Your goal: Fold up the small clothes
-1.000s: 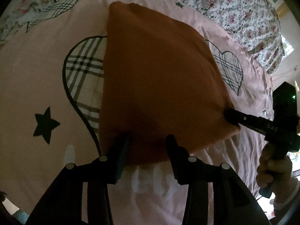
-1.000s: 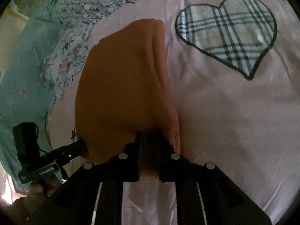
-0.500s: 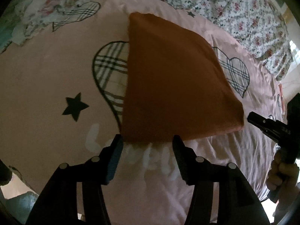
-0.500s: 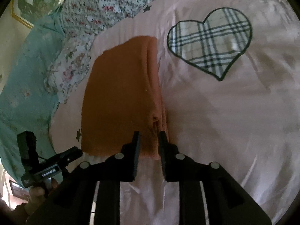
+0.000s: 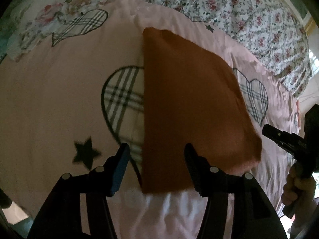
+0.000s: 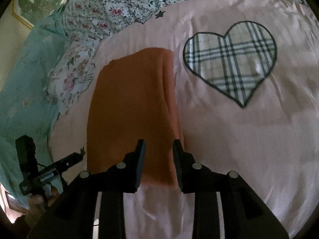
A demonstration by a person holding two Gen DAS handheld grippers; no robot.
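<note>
A folded orange cloth lies flat on the pink bedspread; it also shows in the right wrist view. My left gripper is open and empty, held above the cloth's near left corner. My right gripper is open and empty above the cloth's near right edge, where folded layers show. Each gripper also shows in the other's view, the right one beside the cloth's right corner, the left one beside its left corner.
The bedspread carries plaid hearts and black stars. A floral quilt lies at the far side and a teal cloth at the left. The bed's near edge is just below the grippers.
Both grippers have let go of the cloth's near edge and pulled back and up. The right gripper's jaws have opened. The cloth now lies flat and free.
</note>
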